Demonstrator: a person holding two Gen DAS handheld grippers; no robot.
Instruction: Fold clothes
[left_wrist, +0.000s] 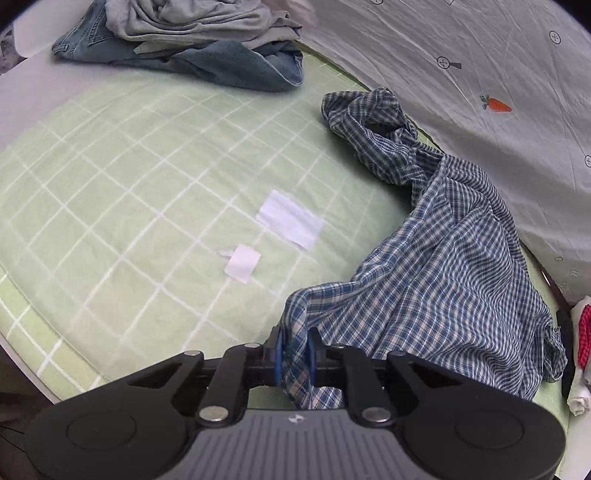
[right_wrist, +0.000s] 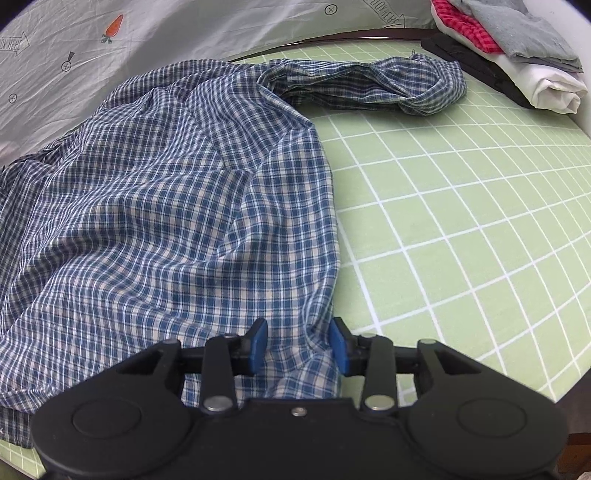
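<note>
A blue-and-white checked shirt (left_wrist: 454, 254) lies crumpled on the green grid sheet (left_wrist: 129, 192), one sleeve twisted toward the far side. My left gripper (left_wrist: 295, 350) is shut on a near edge of the shirt, cloth pinched between its blue pads (left_wrist: 279, 350). In the right wrist view the same shirt (right_wrist: 155, 192) spreads across the left, a sleeve (right_wrist: 369, 86) stretched toward the far right. My right gripper (right_wrist: 299, 347) is open, its blue pads (right_wrist: 258, 345) standing either side of the shirt's near hem, with cloth between them.
A pile of jeans and grey clothes (left_wrist: 192, 40) lies at the far left. Two white paper pieces (left_wrist: 290, 218) sit on the sheet. A grey printed cloth (left_wrist: 480, 74) lies behind. Folded red, grey, white and black clothes (right_wrist: 517, 55) are stacked far right.
</note>
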